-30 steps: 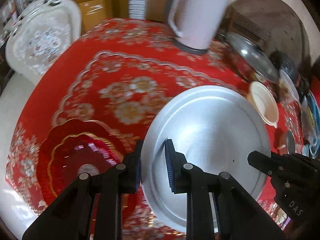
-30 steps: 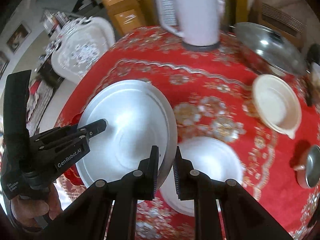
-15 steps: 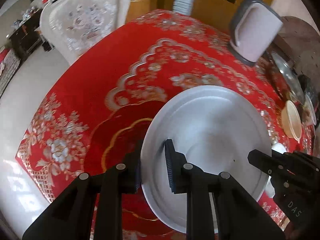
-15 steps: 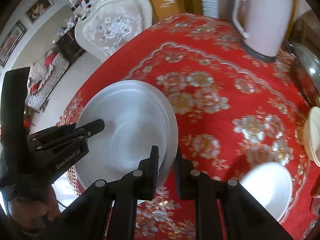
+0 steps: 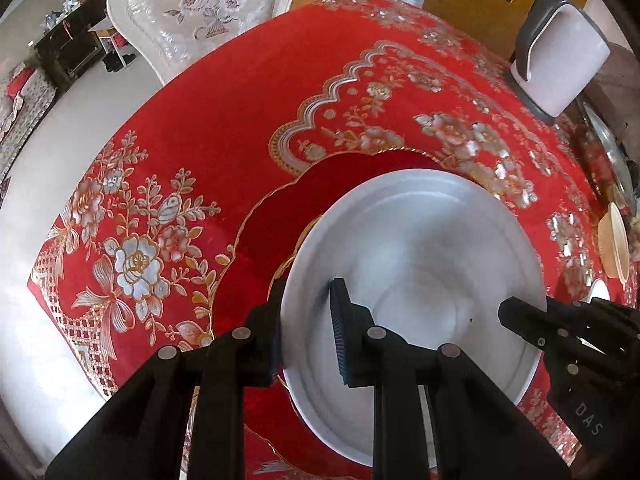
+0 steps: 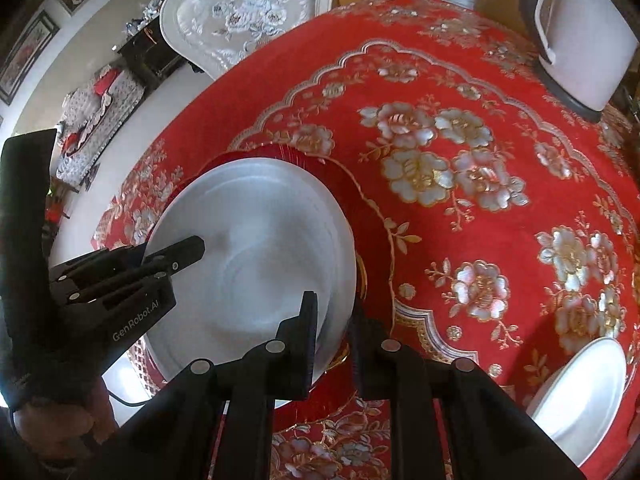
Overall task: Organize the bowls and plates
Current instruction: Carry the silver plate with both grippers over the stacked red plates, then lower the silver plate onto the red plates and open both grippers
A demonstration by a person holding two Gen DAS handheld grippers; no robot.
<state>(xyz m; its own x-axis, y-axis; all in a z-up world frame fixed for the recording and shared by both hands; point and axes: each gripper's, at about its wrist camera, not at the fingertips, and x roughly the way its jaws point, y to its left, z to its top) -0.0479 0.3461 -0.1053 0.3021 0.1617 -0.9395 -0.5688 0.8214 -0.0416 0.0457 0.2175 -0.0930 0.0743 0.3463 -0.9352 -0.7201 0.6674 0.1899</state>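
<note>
Grip: left gripper (image 5: 306, 332) and right gripper (image 6: 334, 338) each clamp the white plate (image 5: 412, 256) by opposite rim edges.
Position: plate over the red plate (image 5: 280, 236).
Left: white bowl (image 6: 580, 396) at 4 o'clock, cream bowl (image 5: 614, 244) at 3 o'clock, both unstacked.

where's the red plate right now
The red plate lies on the tablecloth directly beneath the white plate that both grippers hold, chair-side of the table.

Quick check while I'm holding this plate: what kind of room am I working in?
Most likely a home dining room. A round table under a red floral tablecloth has an ornate white upholstered chair pulled up, an electric kettle stands at the far edge, and framed pictures hang on the wall.
</note>
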